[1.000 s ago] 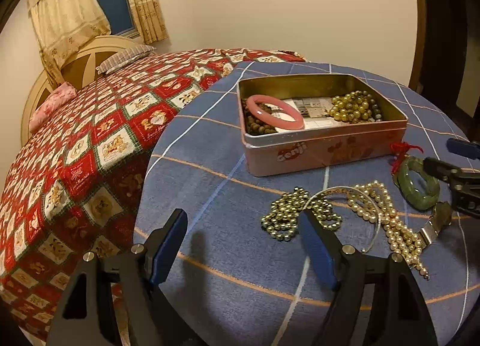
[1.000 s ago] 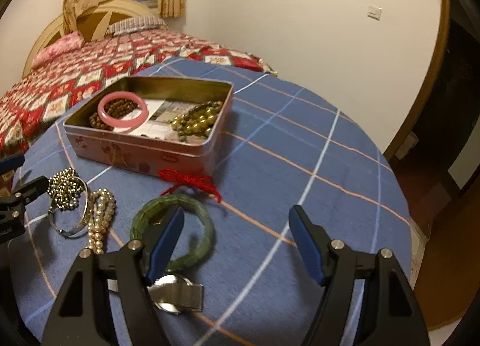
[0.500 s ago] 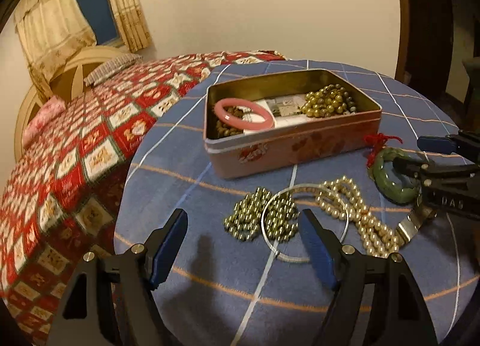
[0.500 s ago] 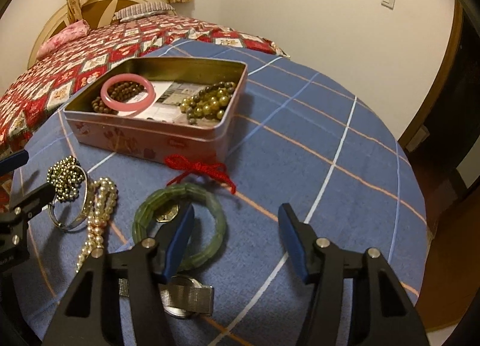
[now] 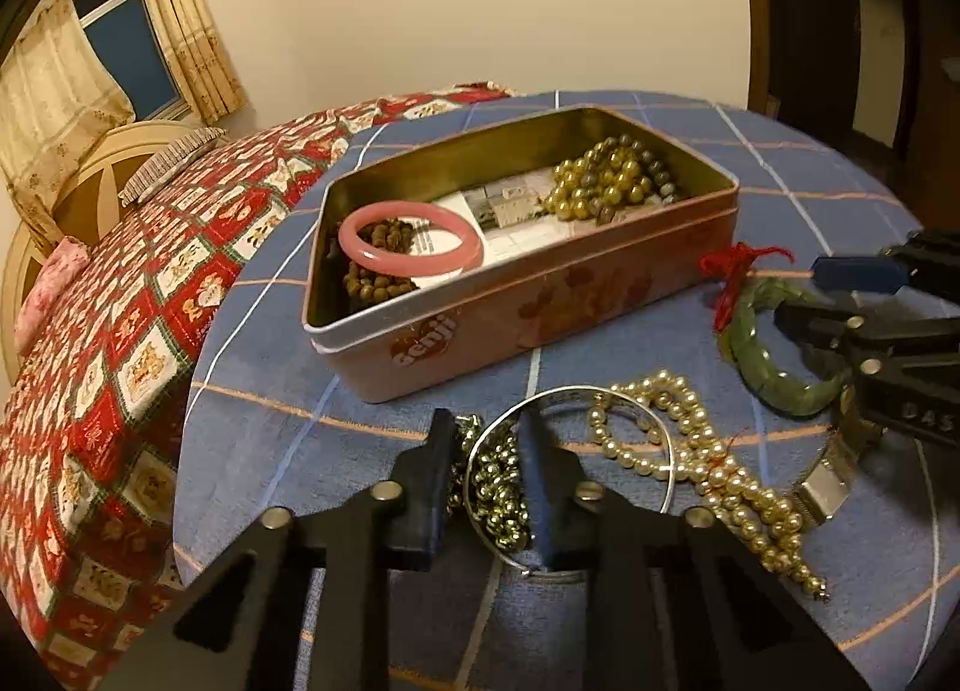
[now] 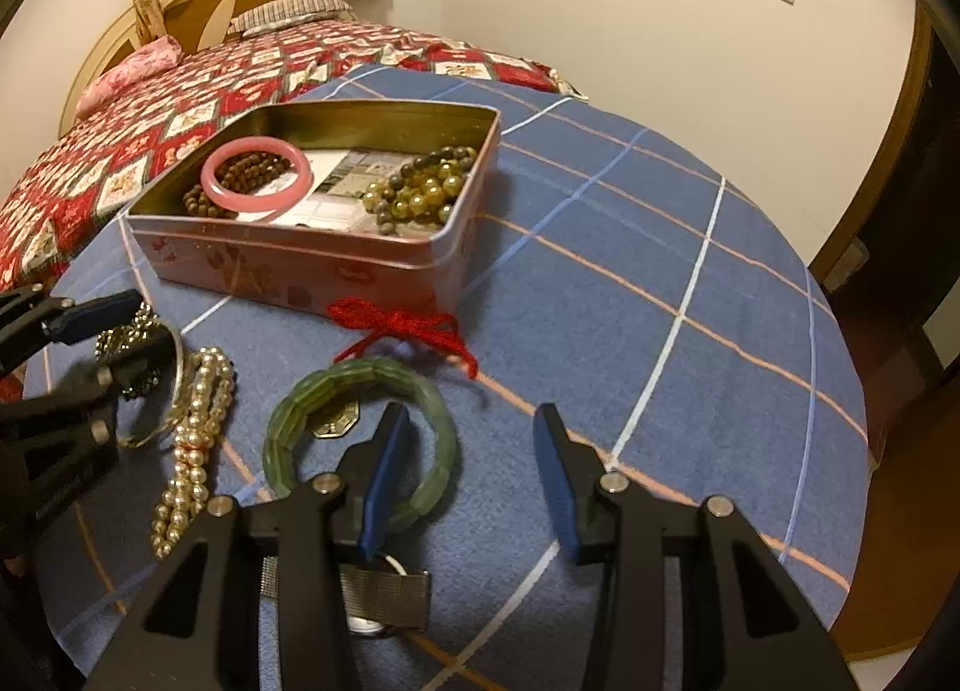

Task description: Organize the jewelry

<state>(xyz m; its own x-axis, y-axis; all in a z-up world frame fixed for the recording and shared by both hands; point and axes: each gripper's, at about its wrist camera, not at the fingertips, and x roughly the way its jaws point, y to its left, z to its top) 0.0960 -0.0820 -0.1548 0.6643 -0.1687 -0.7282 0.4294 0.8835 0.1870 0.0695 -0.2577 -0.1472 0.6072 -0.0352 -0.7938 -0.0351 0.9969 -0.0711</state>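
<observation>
An open pink tin (image 5: 540,307) (image 6: 300,265) holds a pink bangle (image 5: 411,246), brown beads and olive beads. My left gripper (image 5: 489,481) has closed on the gold bead strand (image 5: 495,487) and the rim of the silver bangle (image 5: 600,391) on the blue table. My right gripper (image 6: 474,481) is open, its left finger inside the green jade bracelet (image 6: 441,451), which has a red cord (image 6: 402,325). A pearl strand (image 5: 708,463) (image 6: 195,433) lies between them.
A metal watch band (image 6: 384,595) lies under my right gripper. A small brass pendant (image 6: 333,424) sits inside the jade bracelet. A bed with a red quilt (image 5: 120,301) borders the round table on the left. A doorway is at the right.
My left gripper moved forward and closed on the gold beads and silver bangle rim. My right gripper moved forward over the jade bracelet and narrowed a little.
</observation>
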